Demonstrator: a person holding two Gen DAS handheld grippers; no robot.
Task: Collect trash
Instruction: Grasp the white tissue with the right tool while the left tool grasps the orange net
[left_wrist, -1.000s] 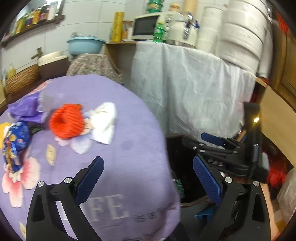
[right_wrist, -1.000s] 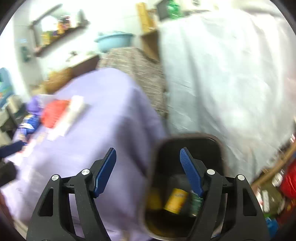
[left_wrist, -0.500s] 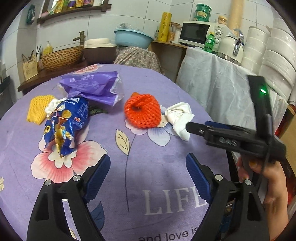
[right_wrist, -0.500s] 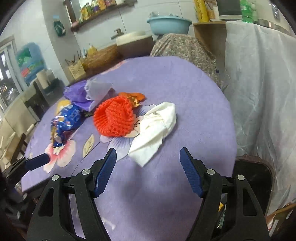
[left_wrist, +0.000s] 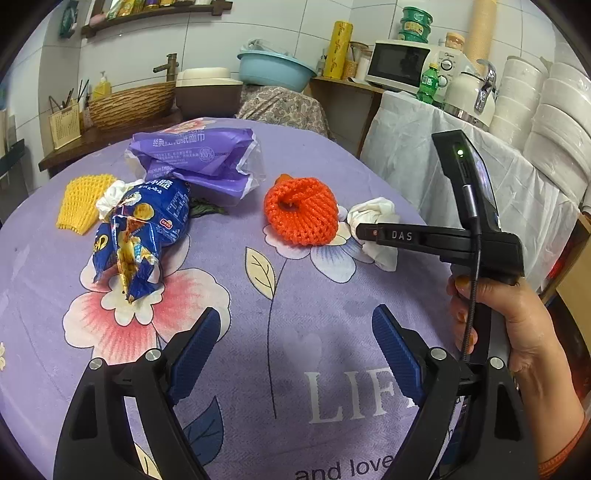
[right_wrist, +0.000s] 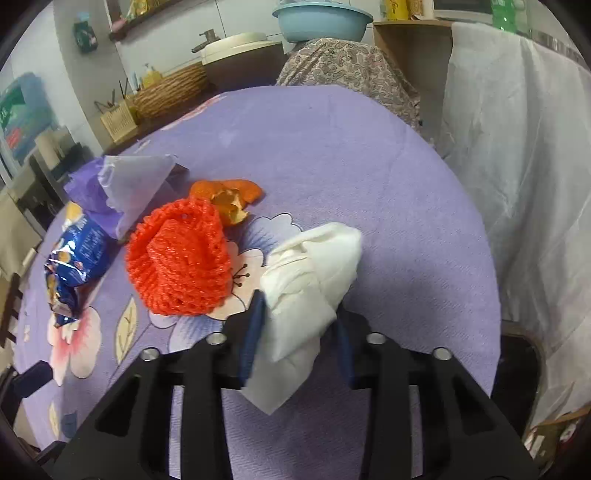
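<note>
Trash lies on the purple floral tablecloth (left_wrist: 295, 314). A crumpled white tissue (right_wrist: 310, 280) sits between the fingers of my right gripper (right_wrist: 297, 332), which is shut on it; it also shows in the left wrist view (left_wrist: 375, 218). Left of it lie an orange foam net (right_wrist: 181, 262), orange peel (right_wrist: 227, 197), a blue snack bag (left_wrist: 144, 229), a purple wrapper (left_wrist: 199, 158) and a yellow foam net (left_wrist: 83, 201). My left gripper (left_wrist: 295, 347) is open and empty above the near part of the table. The right gripper's body (left_wrist: 443, 240) shows at the right in the left wrist view.
A dark trash bin (right_wrist: 517, 362) stands below the table's right edge. A white-draped counter (left_wrist: 461, 162) with a microwave, a kettle and stacked white bowls is at the right. A blue basin (left_wrist: 275, 70) and a wicker basket (left_wrist: 129, 105) stand behind the table.
Both grippers swung from the bin back over the table. My right gripper moved down onto the white tissue and closed on it. The left gripper stayed open.
</note>
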